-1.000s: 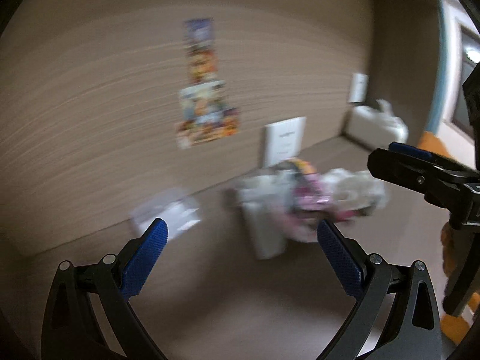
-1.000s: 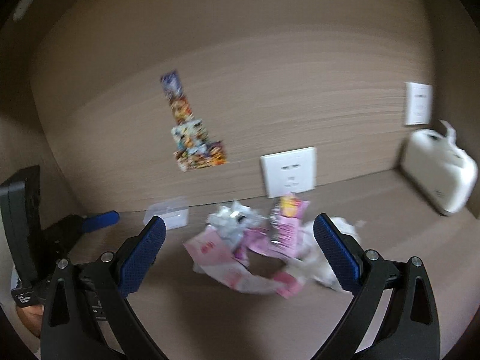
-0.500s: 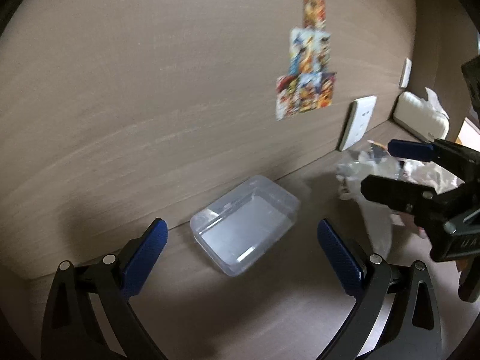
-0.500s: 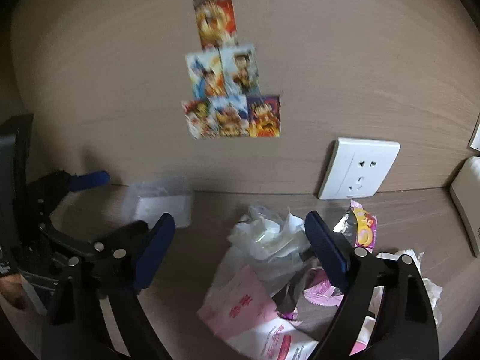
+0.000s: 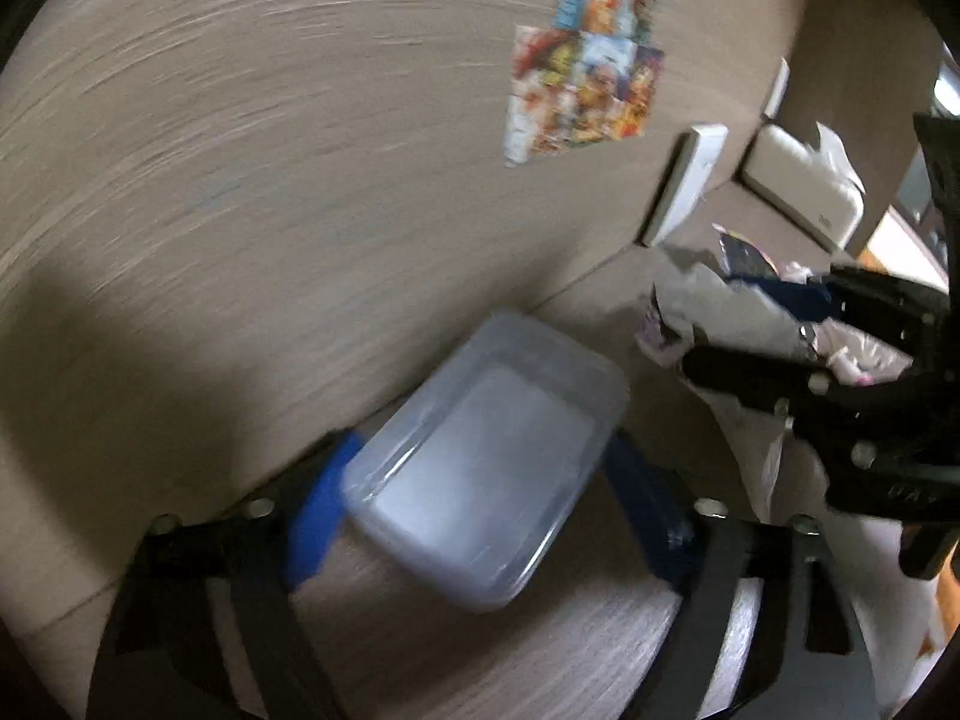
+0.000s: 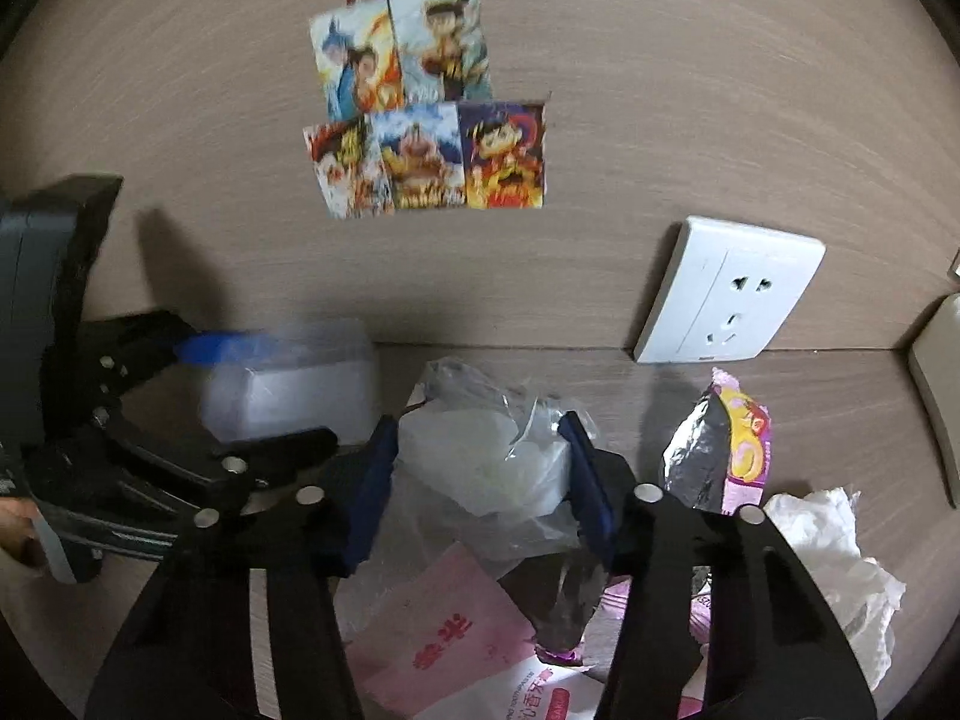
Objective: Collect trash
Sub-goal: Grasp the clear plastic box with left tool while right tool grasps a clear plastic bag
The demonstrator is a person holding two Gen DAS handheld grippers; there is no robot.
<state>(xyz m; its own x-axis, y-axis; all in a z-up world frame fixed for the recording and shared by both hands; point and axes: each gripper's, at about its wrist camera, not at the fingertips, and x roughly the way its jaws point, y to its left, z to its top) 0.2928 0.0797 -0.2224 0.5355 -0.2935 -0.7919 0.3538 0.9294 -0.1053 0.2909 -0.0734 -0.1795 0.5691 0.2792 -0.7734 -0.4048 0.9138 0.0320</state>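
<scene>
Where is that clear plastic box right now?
The clear plastic box sits against the wooden wall, between the left gripper's blue fingers, left of the trash pile.

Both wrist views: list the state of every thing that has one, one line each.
left gripper: open, fingers either side of the container.
right gripper: open, fingers either side of the clear plastic bag.
plastic container: lidless, upright.
clear plastic bag: crumpled.
foil snack wrapper: torn open.
white tissue: crumpled.

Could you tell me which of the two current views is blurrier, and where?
Left wrist view: motion-smeared throughout, streaking the wood wall and the clear plastic container. Right wrist view: mostly sharp, crumpled clear plastic bag crisp; only that container at left blurs.
</scene>
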